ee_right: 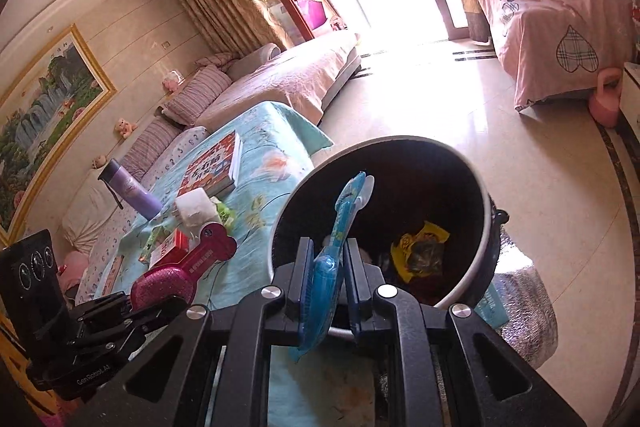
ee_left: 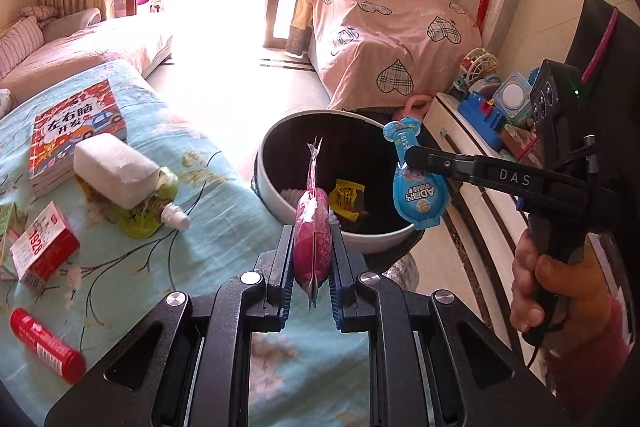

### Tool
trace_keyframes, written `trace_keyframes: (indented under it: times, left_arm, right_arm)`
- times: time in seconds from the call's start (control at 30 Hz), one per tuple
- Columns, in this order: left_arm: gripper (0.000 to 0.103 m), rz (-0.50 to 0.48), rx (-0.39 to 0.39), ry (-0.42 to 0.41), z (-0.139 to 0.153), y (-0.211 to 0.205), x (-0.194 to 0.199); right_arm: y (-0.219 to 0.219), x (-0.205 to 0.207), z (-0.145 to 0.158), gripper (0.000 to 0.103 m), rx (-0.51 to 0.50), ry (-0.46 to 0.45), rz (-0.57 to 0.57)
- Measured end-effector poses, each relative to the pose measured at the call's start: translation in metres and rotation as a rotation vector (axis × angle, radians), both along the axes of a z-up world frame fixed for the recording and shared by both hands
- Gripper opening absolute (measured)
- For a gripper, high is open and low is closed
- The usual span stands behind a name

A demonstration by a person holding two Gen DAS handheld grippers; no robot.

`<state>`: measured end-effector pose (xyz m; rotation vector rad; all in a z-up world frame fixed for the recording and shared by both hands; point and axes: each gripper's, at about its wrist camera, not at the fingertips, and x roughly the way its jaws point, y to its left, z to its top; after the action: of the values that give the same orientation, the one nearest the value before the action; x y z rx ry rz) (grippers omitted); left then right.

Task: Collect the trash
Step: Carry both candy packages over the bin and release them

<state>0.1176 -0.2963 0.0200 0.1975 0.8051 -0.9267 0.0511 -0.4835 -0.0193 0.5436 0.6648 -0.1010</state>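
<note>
My left gripper (ee_left: 313,259) is shut on a pink bottle-shaped pouch (ee_left: 313,243), held at the table's right edge just before the white-rimmed trash bin (ee_left: 320,227). It also shows in the right wrist view (ee_right: 184,267). My right gripper (ee_right: 328,267) is shut on a blue bottle-shaped pouch (ee_right: 326,267), held over the bin's near rim (ee_right: 486,227). In the left wrist view the blue pouch (ee_left: 416,195) hangs from the right fingers (ee_left: 424,157) over the bin's right side. A yellow wrapper (ee_left: 346,197) lies inside the bin.
On the blue flowered tablecloth (ee_left: 200,211) lie a book (ee_left: 76,131), a white foam block on a green pouch (ee_left: 128,183), a red-white box (ee_left: 44,243) and a red tube (ee_left: 44,347). A purple flask (ee_right: 132,191) stands farther back. A toy-laden cabinet (ee_left: 480,131) stands right of the bin.
</note>
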Motion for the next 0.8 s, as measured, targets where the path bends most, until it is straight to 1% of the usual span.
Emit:
trace_keyframes:
  times: [0.13, 0.33, 0.53, 0.7, 0.73, 0.77, 0.8]
  left_arm:
    - [0.014, -0.017, 0.024, 0.000, -0.002, -0.028, 0.007]
    - [0.014, -0.020, 0.043, 0.028, -0.010, -0.059, 0.020]
    - [0.014, -0.025, 0.080, 0.039, -0.022, -0.080, 0.028]
    - [0.015, -0.022, 0.096, 0.049, -0.028, -0.088, 0.031]
    - [0.020, -0.020, 0.103, 0.055, -0.030, -0.090, 0.032]
    - [0.026, -0.016, 0.108, 0.064, -0.032, -0.089, 0.033]
    - [0.047, -0.004, 0.110, 0.068, -0.033, -0.088, 0.034]
  right_arm:
    - [-0.017, 0.006, -0.001, 0.015, -0.014, 0.014, -0.004]
    - [-0.029, 0.016, -0.004, 0.015, -0.046, 0.045, 0.000]
    - [-0.037, 0.027, -0.010, 0.015, -0.065, 0.073, 0.011]
    - [-0.044, 0.033, -0.018, 0.015, -0.051, 0.096, 0.023]
    - [-0.044, 0.035, -0.019, 0.015, -0.053, 0.101, 0.024]
    - [-0.044, 0.035, -0.019, 0.019, -0.056, 0.104, 0.026]
    - [-0.044, 0.036, -0.020, 0.020, -0.058, 0.108, 0.026]
